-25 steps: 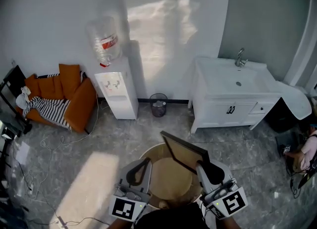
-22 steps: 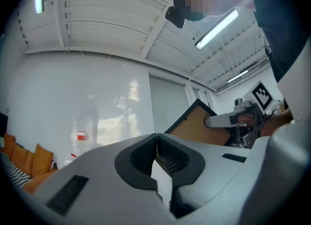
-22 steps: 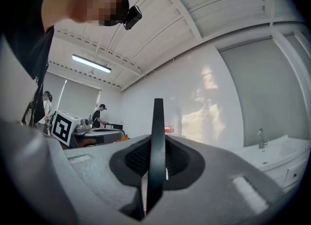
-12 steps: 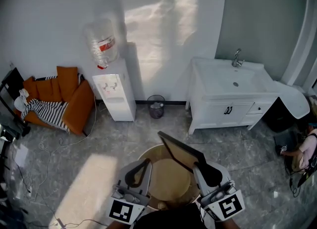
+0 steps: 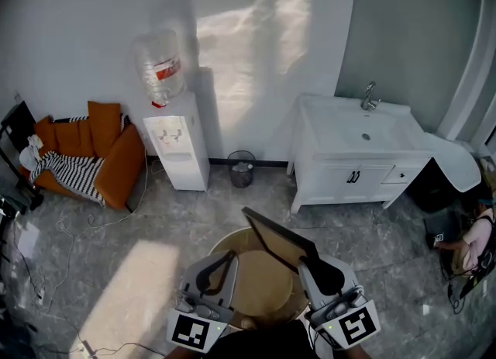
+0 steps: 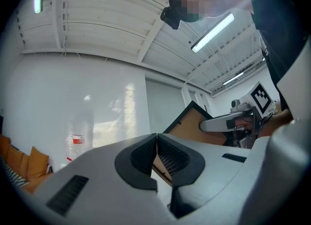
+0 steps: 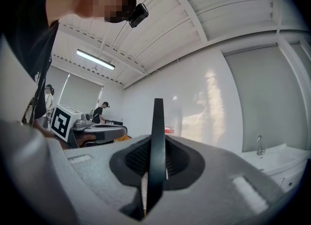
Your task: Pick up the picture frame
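The right tongs [image 5: 321, 274] are clenching the picture frame [image 5: 277, 239] by its lower right part. In the right gripper view the thin dark edge of the picture frame [image 7: 158, 131] is standing upright between the two black pads [image 7: 133, 160], and both pads are pressing on it. The frame is being held up in the air, tilted, with its far corner pointing toward the white wall. Its tan board with a dark border is showing in the head view and also in the left gripper view [image 6: 190, 123].

The left tongs [image 5: 218, 270] are holding nothing. In the left gripper view the left tongs [image 6: 156, 157] are clenched, pads meeting along one line with nothing between them. They are hanging just beside the frame, apart from it, on the person's left side.

Under both tongs a round tan thing with a pale rim [image 5: 230, 236] is lying on the floor. I cannot tell whether it is a low table top or a shallow tub, and its middle is looking bare.

By the wall a small dark waste bin [image 5: 241, 169] is standing between the water dispenser [image 5: 177, 150] and the white cabinet [image 5: 349, 175]. Something pale is lying in the bin, too small to name. A clear bottle [image 5: 160, 67] is sitting upside down on the dispenser. A sink basin [image 5: 373, 127] with a tap is sitting in the cabinet top.
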Available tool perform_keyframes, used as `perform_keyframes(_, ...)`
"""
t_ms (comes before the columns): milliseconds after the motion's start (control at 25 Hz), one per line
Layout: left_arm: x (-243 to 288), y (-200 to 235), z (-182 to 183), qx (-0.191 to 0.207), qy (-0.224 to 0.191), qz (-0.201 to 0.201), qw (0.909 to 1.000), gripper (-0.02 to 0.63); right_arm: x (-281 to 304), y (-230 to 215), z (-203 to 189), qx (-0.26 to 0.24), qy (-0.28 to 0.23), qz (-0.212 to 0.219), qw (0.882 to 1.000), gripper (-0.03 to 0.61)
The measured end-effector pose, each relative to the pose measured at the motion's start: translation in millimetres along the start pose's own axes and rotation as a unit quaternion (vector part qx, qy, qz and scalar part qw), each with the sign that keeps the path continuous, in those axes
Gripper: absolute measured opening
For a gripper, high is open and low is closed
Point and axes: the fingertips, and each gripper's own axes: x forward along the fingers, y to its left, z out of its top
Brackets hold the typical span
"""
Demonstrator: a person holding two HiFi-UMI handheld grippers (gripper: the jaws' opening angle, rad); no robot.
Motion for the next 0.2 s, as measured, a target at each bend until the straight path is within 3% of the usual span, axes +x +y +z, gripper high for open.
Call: perform_keyframes(200, 1.1, -0.8, -1.0, -0.001, 0.004, 0.002, 1.0, 0.018, -0.1, -3.2, 5.6, -0.001, -0.015, -0.002, 1.0, 0.037)
